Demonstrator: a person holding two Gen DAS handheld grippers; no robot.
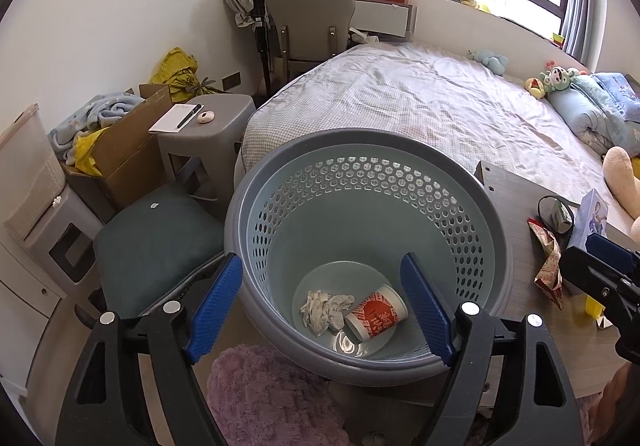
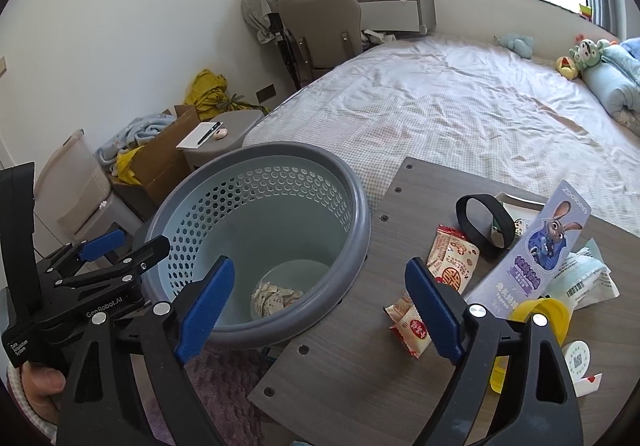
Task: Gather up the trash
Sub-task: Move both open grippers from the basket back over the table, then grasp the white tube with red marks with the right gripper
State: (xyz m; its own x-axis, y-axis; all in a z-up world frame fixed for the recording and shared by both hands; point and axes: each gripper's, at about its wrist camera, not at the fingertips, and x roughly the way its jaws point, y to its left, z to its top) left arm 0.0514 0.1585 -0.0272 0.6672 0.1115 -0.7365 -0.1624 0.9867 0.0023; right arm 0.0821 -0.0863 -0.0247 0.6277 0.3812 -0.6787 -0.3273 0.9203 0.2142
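A grey-rimmed, pale blue perforated waste basket (image 1: pixel 240 246) stands beside the wooden table (image 2: pixel 340 366). At its bottom lie a crumpled paper ball (image 1: pixel 324 310) and a red and white paper cup (image 1: pixel 376 316) on its side. My left gripper (image 1: pixel 322 306) hangs open over the basket's mouth with nothing between its pads. My right gripper (image 2: pixel 320 306) is open and empty above the table's left edge, next to the basket (image 2: pixel 360 221). Two red and cream snack wrappers (image 2: pixel 452 262) (image 2: pixel 412 326) lie on the table by its right finger. The left gripper (image 2: pixel 136 246) shows at the left of the right wrist view.
On the table sit a purple cartoon-rabbit box (image 2: pixel 548 246), a black ring band (image 2: pixel 484 226), a white packet (image 2: pixel 584 278) and a yellow lid (image 2: pixel 540 314). Behind are a bed (image 2: pixel 440 105), a grey stool (image 1: pixel 208 117), a cardboard box (image 1: pixel 128 149) and a purple fuzzy rug (image 1: pixel 272 398).
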